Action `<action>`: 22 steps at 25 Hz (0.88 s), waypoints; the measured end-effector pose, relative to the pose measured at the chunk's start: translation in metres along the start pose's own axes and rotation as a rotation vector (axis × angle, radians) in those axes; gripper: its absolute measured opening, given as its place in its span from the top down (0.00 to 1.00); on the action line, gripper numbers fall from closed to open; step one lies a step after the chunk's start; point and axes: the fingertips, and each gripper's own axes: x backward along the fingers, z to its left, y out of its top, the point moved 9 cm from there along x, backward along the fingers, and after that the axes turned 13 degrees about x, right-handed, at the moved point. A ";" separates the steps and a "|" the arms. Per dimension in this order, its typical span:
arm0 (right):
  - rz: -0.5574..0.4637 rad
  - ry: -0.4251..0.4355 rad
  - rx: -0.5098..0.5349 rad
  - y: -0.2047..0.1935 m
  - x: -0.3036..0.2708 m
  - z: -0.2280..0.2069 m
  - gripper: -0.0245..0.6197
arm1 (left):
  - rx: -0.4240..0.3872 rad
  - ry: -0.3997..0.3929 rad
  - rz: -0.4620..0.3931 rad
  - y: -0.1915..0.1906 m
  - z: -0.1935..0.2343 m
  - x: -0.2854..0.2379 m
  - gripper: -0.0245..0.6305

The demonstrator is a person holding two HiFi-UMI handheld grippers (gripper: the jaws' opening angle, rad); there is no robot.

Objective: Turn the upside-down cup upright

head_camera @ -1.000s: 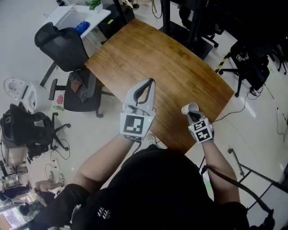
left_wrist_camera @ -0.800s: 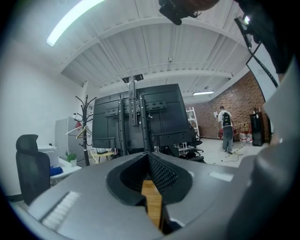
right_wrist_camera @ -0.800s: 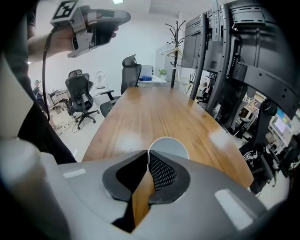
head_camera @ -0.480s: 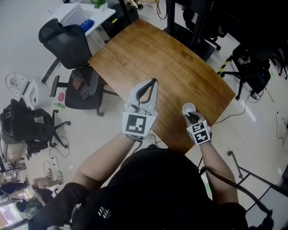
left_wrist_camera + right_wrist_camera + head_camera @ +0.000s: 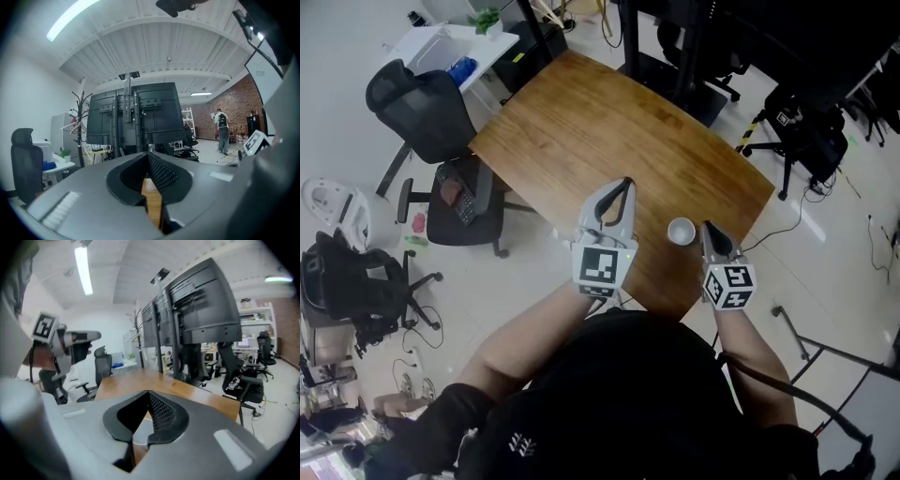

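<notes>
The small white cup (image 5: 682, 231) stands mouth-up on the wooden table (image 5: 581, 122) near its front edge, with nothing touching it. My right gripper (image 5: 710, 231) hangs just right of the cup; its jaws have just been closing and meet with nothing between them. In the right gripper view (image 5: 149, 394) a pale round shape, probably the cup (image 5: 139, 439), shows below the closed tips. My left gripper (image 5: 623, 185) is shut and empty, held level over the table left of the cup. It also appears in the right gripper view as the left gripper (image 5: 93, 336).
A black office chair (image 5: 422, 98) and a white desk (image 5: 450, 42) stand beyond the table's left corner. A second chair seat (image 5: 464, 192) sits by the left edge and a backpack (image 5: 347, 272) lies on the floor. Dark chairs and cables (image 5: 806, 131) are at the right.
My right gripper has let go of the cup, risen and drawn back to its right. The cup stands free, mouth up. My left gripper has shifted slightly toward the cup.
</notes>
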 end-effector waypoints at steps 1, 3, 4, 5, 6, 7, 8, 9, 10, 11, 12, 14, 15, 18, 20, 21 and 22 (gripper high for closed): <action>-0.036 -0.045 -0.014 0.004 0.006 -0.003 0.96 | 0.007 -0.007 0.007 -0.007 -0.007 -0.004 0.96; -0.074 -0.102 -0.002 0.010 0.015 -0.006 0.96 | 0.022 -0.016 0.023 -0.015 -0.014 -0.007 0.96; -0.084 -0.132 0.007 0.012 0.020 -0.009 0.96 | 0.025 -0.017 0.029 -0.016 -0.014 -0.008 0.96; -0.090 -0.170 0.013 0.015 0.025 -0.013 0.96 | 0.027 -0.016 0.035 -0.017 -0.013 -0.007 0.96; -0.094 -0.208 0.019 0.017 0.030 -0.018 0.96 | 0.033 -0.012 0.042 -0.018 -0.011 -0.006 0.96; -0.097 -0.238 0.023 0.019 0.034 -0.021 0.96 | 0.042 -0.009 0.051 -0.020 -0.009 -0.006 0.96; -0.099 -0.257 0.027 0.021 0.036 -0.024 0.96 | 0.049 -0.009 0.060 -0.023 -0.007 -0.005 0.96; -0.102 -0.267 0.031 0.023 0.037 -0.025 0.96 | 0.051 -0.014 0.068 -0.025 -0.007 -0.004 0.96; -0.107 -0.270 0.034 0.024 0.037 -0.025 0.96 | 0.049 -0.022 0.075 -0.027 -0.008 -0.004 0.96; -0.114 -0.271 0.035 0.026 0.038 -0.026 0.96 | 0.045 -0.030 0.079 -0.029 -0.010 -0.004 0.96; -0.121 -0.272 0.036 0.028 0.038 -0.027 0.96 | 0.043 -0.036 0.082 -0.030 -0.012 -0.004 0.96; -0.132 -0.274 0.040 0.033 0.040 -0.030 0.96 | 0.040 -0.042 0.084 -0.030 -0.016 -0.008 0.96; -0.137 -0.276 0.043 0.035 0.040 -0.032 0.96 | 0.038 -0.045 0.082 -0.029 -0.017 -0.010 0.96; -0.142 -0.282 0.050 0.040 0.039 -0.034 0.96 | 0.032 -0.050 0.072 -0.023 -0.016 -0.016 0.96; -0.141 -0.283 0.053 0.041 0.038 -0.034 0.96 | 0.030 -0.049 0.069 -0.021 -0.014 -0.018 0.96; -0.140 -0.283 0.053 0.041 0.037 -0.035 0.96 | 0.029 -0.045 0.067 -0.021 -0.013 -0.018 0.96; -0.139 -0.283 0.052 0.041 0.037 -0.035 0.96 | 0.029 -0.040 0.064 -0.020 -0.012 -0.019 0.96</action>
